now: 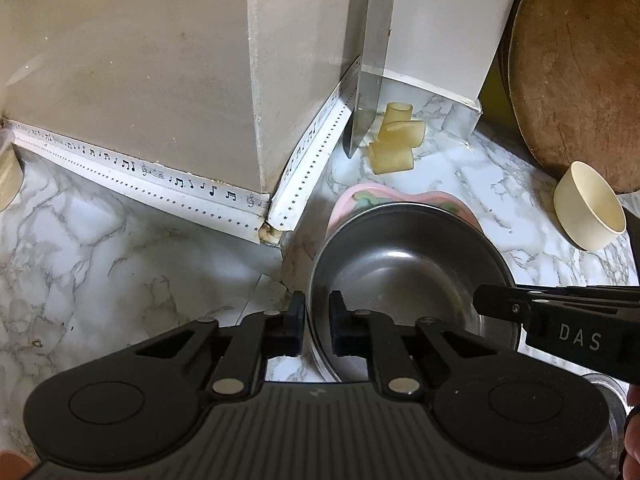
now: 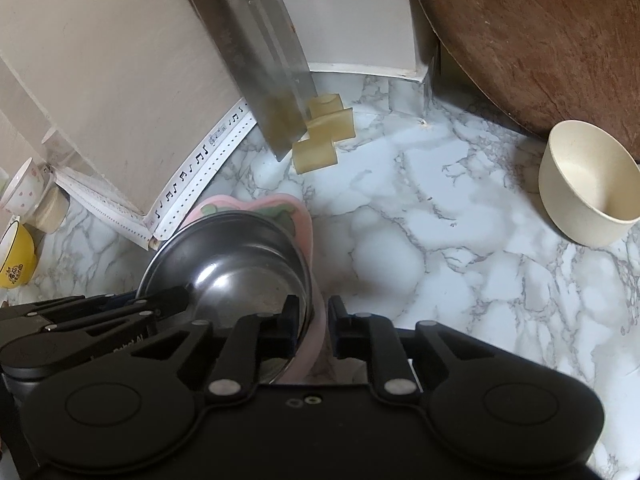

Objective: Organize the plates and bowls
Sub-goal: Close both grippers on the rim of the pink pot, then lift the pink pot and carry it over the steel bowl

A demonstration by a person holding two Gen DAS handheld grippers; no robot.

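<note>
Both of my grippers have the steel bowl by its rim: left gripper (image 1: 318,320) pinched narrow over the near-left edge, one pad inside and one outside; right gripper (image 2: 312,326) pinched on the opposite edge, and from its own camera the pink plate's edge looks caught between the pads too, though I cannot be sure. Steel bowl (image 1: 400,276) sits nested on the pink plate (image 1: 360,196), on the marble-patterned counter (image 2: 440,260) near the wall corner. Step in hand, as I judge it: a two-handed grip secured, lift not yet made. Next move calls for raising both sides level and together; thin polished steel is likely slick under the pads. Plate has a wavy edge with a green motif, matte. Further out: cream bowl (image 2: 588,184), smooth, tipped on its side; cleaver (image 2: 264,60) leaning at the wall; yellowish translucent blocks (image 2: 320,140); round wooden board (image 2: 540,40), rough-grained; small yellow bowl (image 2: 14,260) far left.
</note>
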